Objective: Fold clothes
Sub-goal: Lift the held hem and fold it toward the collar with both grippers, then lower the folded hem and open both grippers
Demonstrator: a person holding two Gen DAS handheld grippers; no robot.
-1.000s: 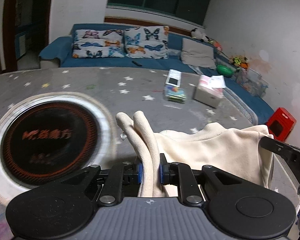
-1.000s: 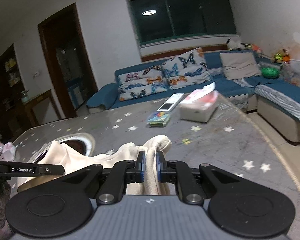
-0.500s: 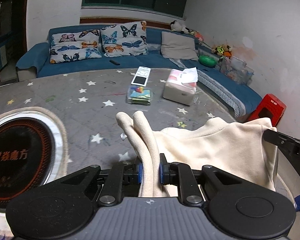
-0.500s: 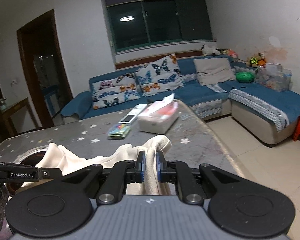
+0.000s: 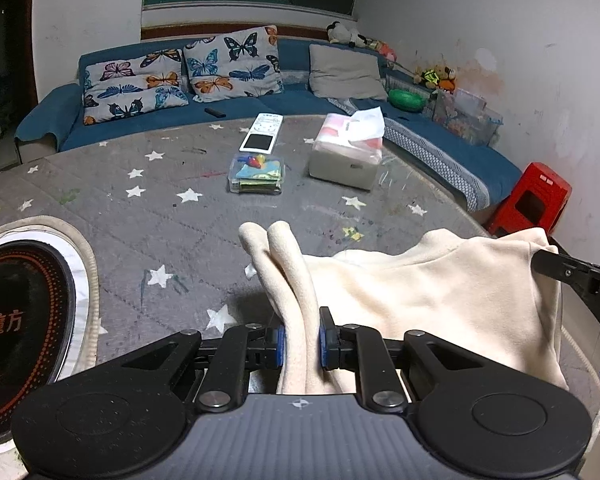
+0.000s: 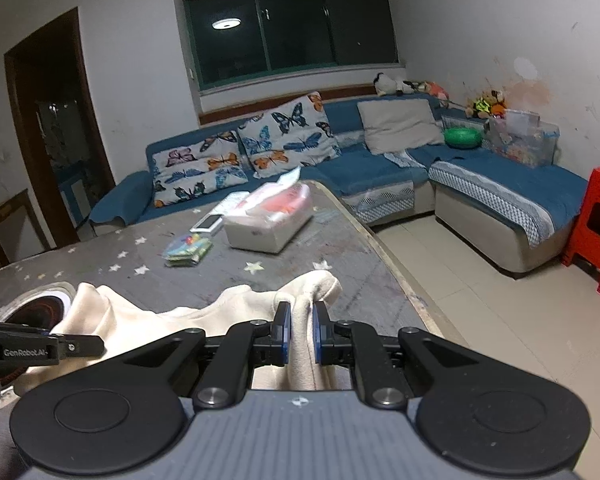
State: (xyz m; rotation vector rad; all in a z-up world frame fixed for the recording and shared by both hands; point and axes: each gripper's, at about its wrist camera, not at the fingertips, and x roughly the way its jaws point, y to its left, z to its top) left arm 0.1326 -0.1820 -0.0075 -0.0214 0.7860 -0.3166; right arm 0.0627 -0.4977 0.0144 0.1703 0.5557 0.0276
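Cream fleece garment (image 5: 428, 292) hangs stretched between the two grippers, just above the grey star-printed table cover (image 5: 148, 184), near the table edge. The left gripper (image 5: 300, 338) is clamped tight on a doubled fold of the cloth, and the right gripper (image 6: 300, 332) is pinched the same way on another bunched edge; both jaws are nearly closed with only fabric between the blue pads.

Compared with a second ago, both hands have carried the garment sideways across the table. In the left view the round black induction plate (image 5: 16, 320) has slid from the middle out to 9 o'clock, and the white tissue box (image 5: 346, 156) and the clear plastic box of colourful cards (image 5: 258, 174) now sit at 12 o'clock. The grips did not change.

I judge that the cloth is being positioned for laying down, so the fold itself is not yet made.
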